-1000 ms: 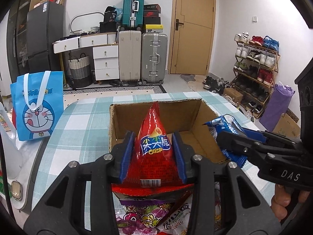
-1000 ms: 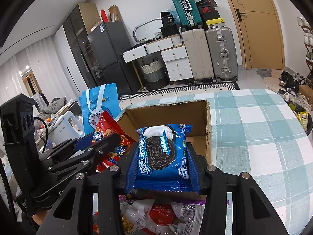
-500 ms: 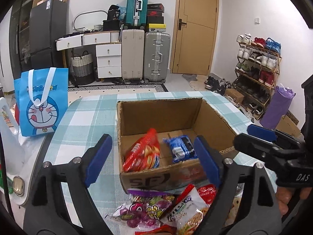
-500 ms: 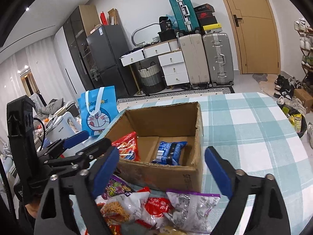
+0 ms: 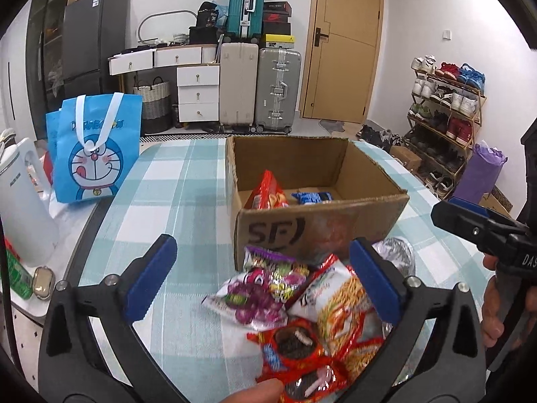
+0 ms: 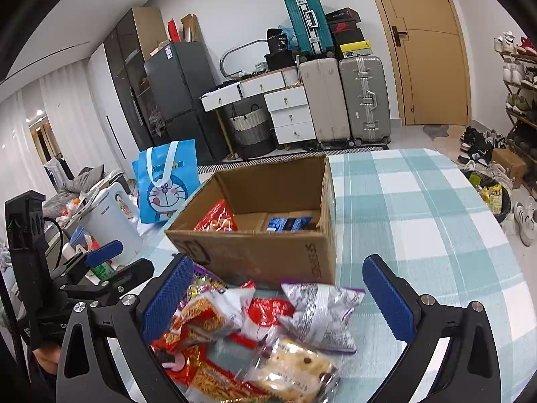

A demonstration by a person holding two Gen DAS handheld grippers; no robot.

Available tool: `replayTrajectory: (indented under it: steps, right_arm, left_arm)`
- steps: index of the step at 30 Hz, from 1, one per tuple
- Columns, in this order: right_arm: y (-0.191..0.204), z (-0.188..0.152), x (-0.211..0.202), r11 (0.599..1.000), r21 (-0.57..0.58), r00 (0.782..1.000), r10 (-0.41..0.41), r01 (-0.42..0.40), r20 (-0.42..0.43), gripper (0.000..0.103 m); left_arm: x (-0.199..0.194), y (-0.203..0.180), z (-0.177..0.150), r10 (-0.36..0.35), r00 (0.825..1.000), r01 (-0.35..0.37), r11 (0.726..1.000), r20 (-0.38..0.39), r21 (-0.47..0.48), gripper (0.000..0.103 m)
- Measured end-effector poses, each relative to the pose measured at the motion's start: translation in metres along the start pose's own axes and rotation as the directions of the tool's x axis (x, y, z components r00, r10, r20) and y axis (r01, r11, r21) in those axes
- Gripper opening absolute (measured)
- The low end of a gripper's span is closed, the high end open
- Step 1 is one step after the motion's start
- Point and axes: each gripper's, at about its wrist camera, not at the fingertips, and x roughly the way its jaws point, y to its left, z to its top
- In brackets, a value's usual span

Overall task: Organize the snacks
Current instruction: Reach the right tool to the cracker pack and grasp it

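Observation:
An open cardboard box (image 5: 322, 225) (image 6: 261, 252) stands on the checked table. Inside lie a red crisp bag (image 5: 266, 193) (image 6: 214, 218) and a blue cookie pack (image 5: 312, 197) (image 6: 288, 223). A pile of snack packets (image 5: 295, 305) (image 6: 255, 332) lies in front of the box. My left gripper (image 5: 265, 282) is open and empty above the pile. My right gripper (image 6: 278, 299) is open and empty over the pile; it also shows at the right of the left wrist view (image 5: 470, 218).
A blue Doraemon bag (image 5: 94, 147) (image 6: 167, 178) and a white kettle (image 5: 23, 201) (image 6: 110, 221) stand at the table's left. The table (image 6: 419, 221) stretches right of the box. Suitcases, drawers, a fridge and a shoe rack line the room behind.
Both grippers opened and dropped the red crisp bag and the blue cookie pack into the box. They then pulled back toward the snack pile at the near side.

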Motion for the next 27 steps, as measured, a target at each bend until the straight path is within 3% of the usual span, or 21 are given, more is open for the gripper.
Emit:
replayTrajectory:
  steps: [13, 27]
  right_arm:
    - [0.011, -0.044, -0.023, 1.0, 0.0, 0.999, -0.001, 0.001, -0.05, 0.102]
    - [-0.004, -0.079, -0.024, 0.997, 0.057, 0.991, -0.048, 0.056, -0.124, 0.102]
  left_arm:
    - [-0.037, 0.0, -0.047, -0.007, 1.0, 0.007, 1.0, -0.022, 0.002, 0.102]
    - [-0.036, -0.003, -0.06, -0.001, 0.999, 0.002, 1.0, -0.045, 0.025, 0.102]
